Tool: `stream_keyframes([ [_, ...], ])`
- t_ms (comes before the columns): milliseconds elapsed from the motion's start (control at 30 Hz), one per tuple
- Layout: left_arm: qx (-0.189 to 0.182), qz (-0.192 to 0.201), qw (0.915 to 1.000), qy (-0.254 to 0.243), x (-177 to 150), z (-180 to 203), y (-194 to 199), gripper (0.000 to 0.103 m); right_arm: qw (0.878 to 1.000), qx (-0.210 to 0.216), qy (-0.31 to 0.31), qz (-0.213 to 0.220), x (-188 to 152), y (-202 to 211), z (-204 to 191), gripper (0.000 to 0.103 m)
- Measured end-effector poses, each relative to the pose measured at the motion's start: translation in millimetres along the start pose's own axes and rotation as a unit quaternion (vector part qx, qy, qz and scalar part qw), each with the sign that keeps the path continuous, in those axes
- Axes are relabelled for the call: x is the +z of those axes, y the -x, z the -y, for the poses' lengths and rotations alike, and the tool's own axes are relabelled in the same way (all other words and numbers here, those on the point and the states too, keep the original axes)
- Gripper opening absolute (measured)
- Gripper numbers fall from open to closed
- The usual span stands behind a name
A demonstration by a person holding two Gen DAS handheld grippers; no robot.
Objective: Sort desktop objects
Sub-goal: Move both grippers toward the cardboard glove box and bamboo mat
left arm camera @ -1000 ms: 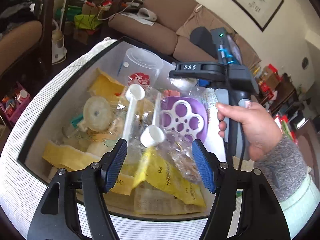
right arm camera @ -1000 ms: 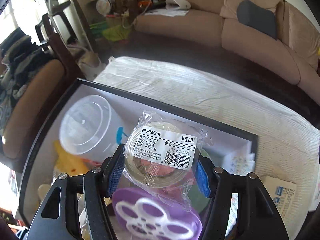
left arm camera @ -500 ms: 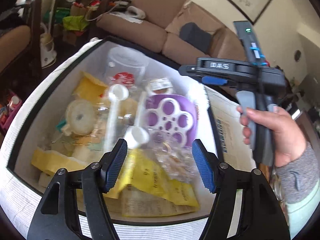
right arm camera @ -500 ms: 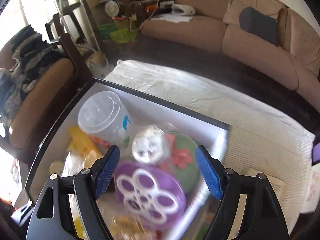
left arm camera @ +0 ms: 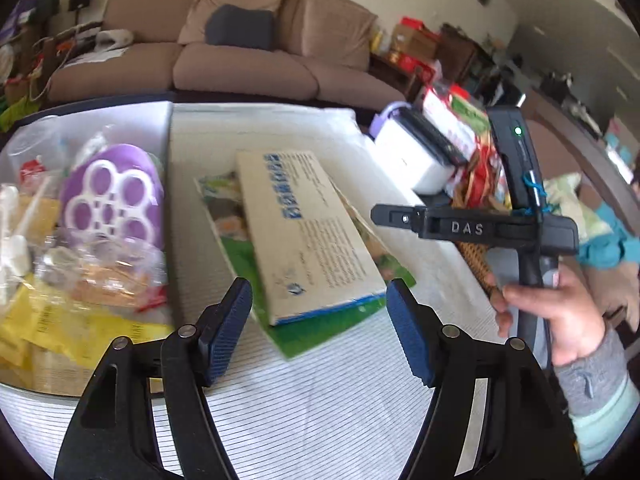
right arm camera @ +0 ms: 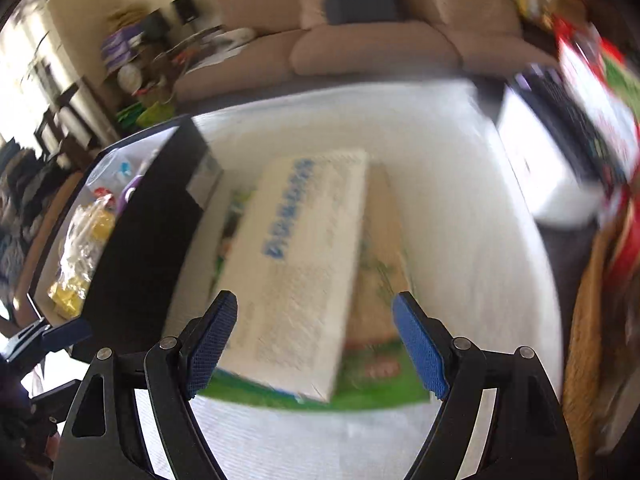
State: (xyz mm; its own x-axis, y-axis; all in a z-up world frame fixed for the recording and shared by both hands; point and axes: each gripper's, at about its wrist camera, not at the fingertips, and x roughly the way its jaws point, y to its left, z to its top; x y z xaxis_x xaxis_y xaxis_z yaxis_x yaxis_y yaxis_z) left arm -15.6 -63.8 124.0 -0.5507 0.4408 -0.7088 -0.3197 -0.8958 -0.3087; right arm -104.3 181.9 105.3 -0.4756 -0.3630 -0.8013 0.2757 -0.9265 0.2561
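Two fisheye views are looking down over a table (left arm camera: 320, 420) covered in a white cloth with thin dark stripes.

In the left wrist view, the left gripper (left arm camera: 320, 320) is filling the bottom of the frame, its blue-padded jaws standing apart with nothing between them. Just beyond them, at the centre, a flat cream cardboard box with blue printed lettering (left arm camera: 308, 228) is lying on top of a green glossy booklet (left arm camera: 320, 332). At the left edge, a black-rimmed white storage box (left arm camera: 156, 120) is holding a purple round lid with white ring pattern (left arm camera: 112, 200), crinkled clear plastic bags (left arm camera: 100, 264) and yellow packets (left arm camera: 72, 332). At the right of the frame, a person's hand (left arm camera: 560, 312) in a grey sleeve is gripping the handle of the right gripper (left arm camera: 400, 220), seen side on.

In the right wrist view, which is blurred, the right gripper (right arm camera: 316, 340) is at the bottom of the frame; its jaws have just been opening and are standing wide apart, empty. The cream box (right arm camera: 300, 264) and green booklet (right arm camera: 372, 392) are lying beyond them at centre. The storage box (right arm camera: 152, 216) is sitting at the left of the frame, with the yellow packets (right arm camera: 80, 276) showing inside. A white rectangular container with a dark lid (right arm camera: 552, 152) is standing at the upper right.
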Motion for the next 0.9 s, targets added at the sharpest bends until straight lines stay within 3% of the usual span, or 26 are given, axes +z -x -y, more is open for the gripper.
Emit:
stream_keyframes([
  [167, 0.027, -0.012, 0.9995, 0.004, -8.8, 12.8, -42.7, 0.067, 0.995, 0.050, -0.083, 0.022, -31.0, -1.0, 44.5, 0.082],
  [400, 0.054, -0.058, 0.9967, 0.018, -29.4, -10.7, -88.2, 0.067, 0.989, 0.108, -0.096, 0.013, -26.4, -15.2, 52.4, 0.072],
  [600, 0.044, -0.083, 0.9951, 0.031, -40.3, -21.4, -103.1, 0.067, 0.984, 0.145, -0.097, -0.023, -37.9, -45.0, 46.0, 0.065],
  [900, -0.003, -0.085, 0.9958, 0.035, -37.0, -18.4, -92.9, 0.071, 0.976, 0.190, -0.106, -0.011, -41.5, -27.1, 45.9, 0.064],
])
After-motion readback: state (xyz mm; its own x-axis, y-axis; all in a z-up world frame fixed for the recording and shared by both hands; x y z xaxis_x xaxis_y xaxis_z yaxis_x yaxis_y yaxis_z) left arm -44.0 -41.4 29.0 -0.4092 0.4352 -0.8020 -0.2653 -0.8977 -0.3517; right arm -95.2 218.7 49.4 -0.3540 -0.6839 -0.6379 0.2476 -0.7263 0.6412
